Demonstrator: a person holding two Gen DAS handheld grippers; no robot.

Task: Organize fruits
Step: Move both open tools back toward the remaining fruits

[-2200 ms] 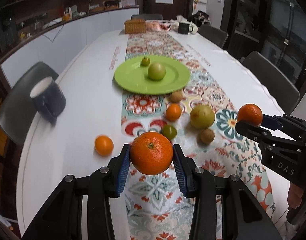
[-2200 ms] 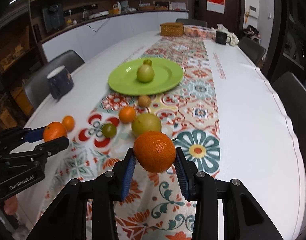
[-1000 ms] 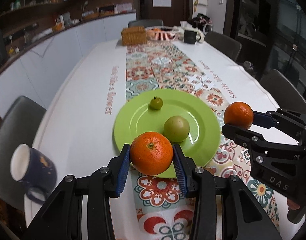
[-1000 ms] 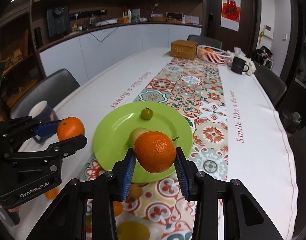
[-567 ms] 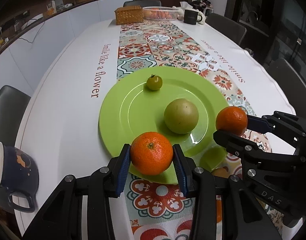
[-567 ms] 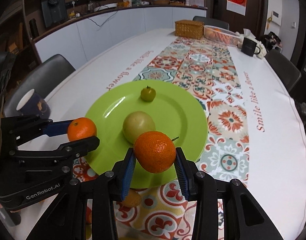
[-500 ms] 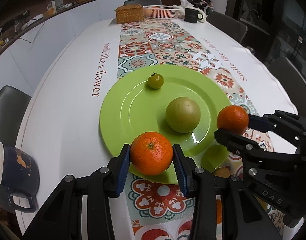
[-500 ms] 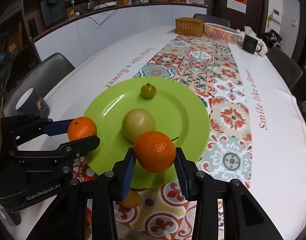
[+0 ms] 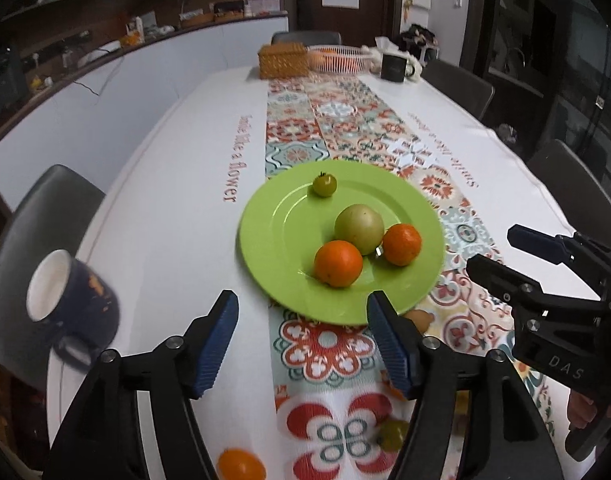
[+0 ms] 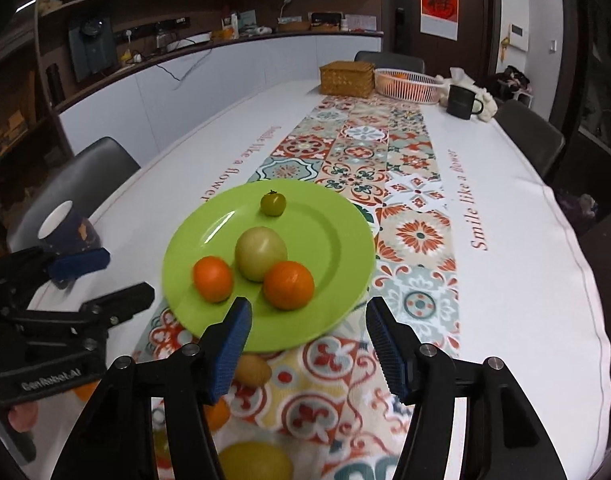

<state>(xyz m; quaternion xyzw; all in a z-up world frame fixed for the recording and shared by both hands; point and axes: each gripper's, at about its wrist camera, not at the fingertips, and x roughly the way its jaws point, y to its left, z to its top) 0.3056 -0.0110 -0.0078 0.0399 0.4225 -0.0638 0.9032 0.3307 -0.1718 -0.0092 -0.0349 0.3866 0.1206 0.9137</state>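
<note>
now both sets of jaws stand wide apart and hold nothing — the left gripper (image 9: 301, 336) hangs just short of the near rim of the green plate (image 9: 265, 236), and the right gripper (image 10: 307, 340) does the same from its side, also seen at the right edge of the left wrist view with its jaws parted. on the plate lie four fruits: a pale green round fruit (image 9: 359, 229) near the middle, a small green tomato (image 9: 324, 185) toward the far rim, and two oranges on the near half. the left orange (image 9: 338, 263) and the right orange (image 9: 401, 244) each sit just beside the pale fruit, one to either side of it, close enough to look as if they touch it.

the plate rests on the patterned runner (image 9: 337, 128) that goes down the middle of the white tabletop (image 9: 177, 208). more fruit lies loose on the tabletop at the near end: a brownish fruit (image 10: 252, 370) just beyond the plate's near rim, a small orange (image 9: 241, 465) and a small green fruit (image 9: 392, 434) low in the left wrist view, and a large yellow-green fruit (image 10: 255, 462) at the bottom of the right wrist view. a dark blue mug (image 9: 71, 304) stands near the left edge of the tabletop. at the far end are a wicker box (image 9: 283, 60), a white basket (image 9: 337, 58) and a black mug (image 9: 393, 68).
</note>
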